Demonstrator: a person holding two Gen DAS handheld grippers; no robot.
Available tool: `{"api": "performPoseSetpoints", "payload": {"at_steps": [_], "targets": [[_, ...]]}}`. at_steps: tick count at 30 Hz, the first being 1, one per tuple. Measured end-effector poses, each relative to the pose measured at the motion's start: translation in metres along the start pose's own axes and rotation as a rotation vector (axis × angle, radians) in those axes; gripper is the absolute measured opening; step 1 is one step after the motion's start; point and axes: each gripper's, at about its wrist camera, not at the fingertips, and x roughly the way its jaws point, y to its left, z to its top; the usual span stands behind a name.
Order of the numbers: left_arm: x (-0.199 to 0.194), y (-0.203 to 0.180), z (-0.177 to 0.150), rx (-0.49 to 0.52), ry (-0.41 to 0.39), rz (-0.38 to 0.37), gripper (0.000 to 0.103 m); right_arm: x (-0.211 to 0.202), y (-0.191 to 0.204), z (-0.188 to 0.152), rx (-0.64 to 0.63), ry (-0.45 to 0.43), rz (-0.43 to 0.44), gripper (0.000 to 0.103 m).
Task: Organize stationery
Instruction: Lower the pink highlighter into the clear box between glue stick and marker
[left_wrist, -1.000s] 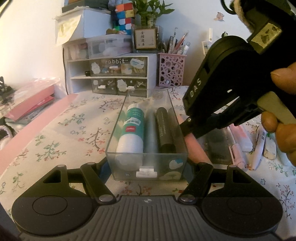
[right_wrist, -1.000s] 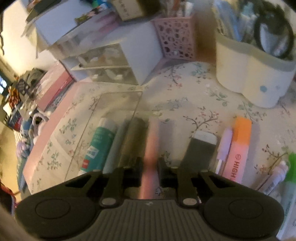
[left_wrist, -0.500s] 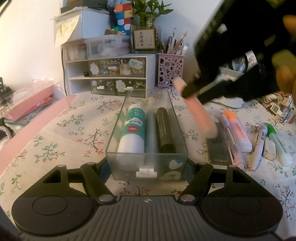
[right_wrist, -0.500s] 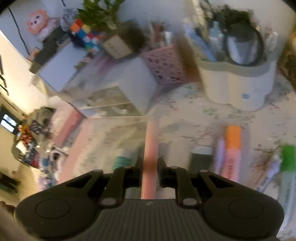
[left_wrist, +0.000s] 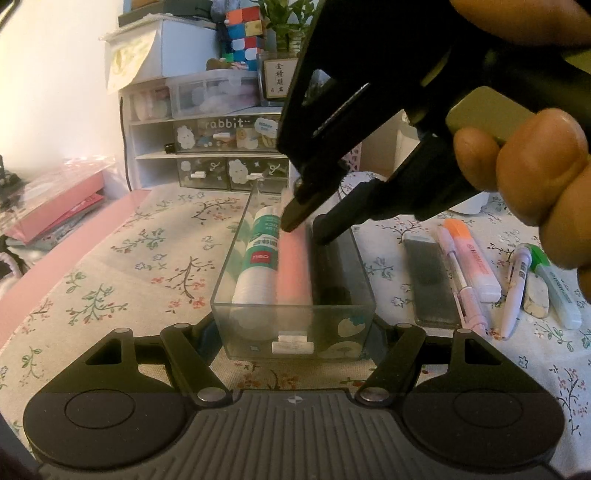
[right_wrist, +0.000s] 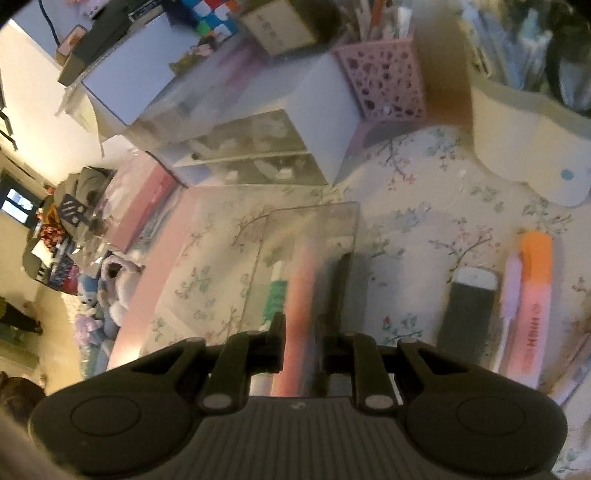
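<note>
A clear plastic box (left_wrist: 295, 332) stands on the flowered tablecloth, and my left gripper (left_wrist: 295, 343) is shut on its near end, one finger on each side wall. Inside lie a white and green glue stick (left_wrist: 258, 266) and a black marker (left_wrist: 332, 273). Between them a pink pen (left_wrist: 293, 273) slants down into the box. My right gripper (left_wrist: 306, 227), held by a person's hand (left_wrist: 535, 177), is shut on that pen's far end. In the right wrist view the pink pen (right_wrist: 301, 295) runs forward between the right gripper (right_wrist: 301, 332) fingers into the box (right_wrist: 314, 218).
Right of the box lie a black case (left_wrist: 430, 280), a lilac pen (left_wrist: 461, 280), an orange highlighter (left_wrist: 472, 258), a white pen (left_wrist: 517, 288) and a green highlighter (left_wrist: 554, 288). A drawer unit (left_wrist: 221, 147), a pink pen cup (right_wrist: 384, 81) and a white holder (right_wrist: 524, 147) stand behind.
My right gripper lifted the pink pen from beside the box, swung it left over the box and lowered it in between the glue stick and marker. The left gripper stayed put.
</note>
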Motion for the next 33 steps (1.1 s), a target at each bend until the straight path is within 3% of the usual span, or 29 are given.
{"api": "performPoseSetpoints", "payload": {"at_steps": [5, 9, 13, 23, 26, 33], "targets": [[0.000, -0.001, 0.000, 0.001, 0.000, -0.003, 0.072, -0.004, -0.001, -0.001, -0.019, -0.021, -0.010, 0.007], [0.000, -0.001, 0.000, 0.000, 0.000, -0.002, 0.072, -0.002, 0.002, -0.001, -0.049, -0.022, -0.003, 0.000], [0.001, -0.001, 0.000, 0.000, 0.000, -0.001, 0.072, 0.001, 0.008, -0.004, -0.106, -0.033, -0.047, 0.000], [0.002, -0.001, 0.001, 0.001, 0.001, -0.002, 0.072, -0.001, 0.012, -0.004, -0.140, -0.016, -0.033, 0.000], [0.002, -0.001, 0.001, 0.001, 0.000, -0.001, 0.072, -0.015, 0.005, -0.003, -0.110, -0.063, 0.037, 0.000], [0.001, -0.001, 0.001, 0.002, 0.001, -0.003, 0.072, -0.047, -0.013, -0.006, -0.068, -0.134, 0.046, 0.000]]}}
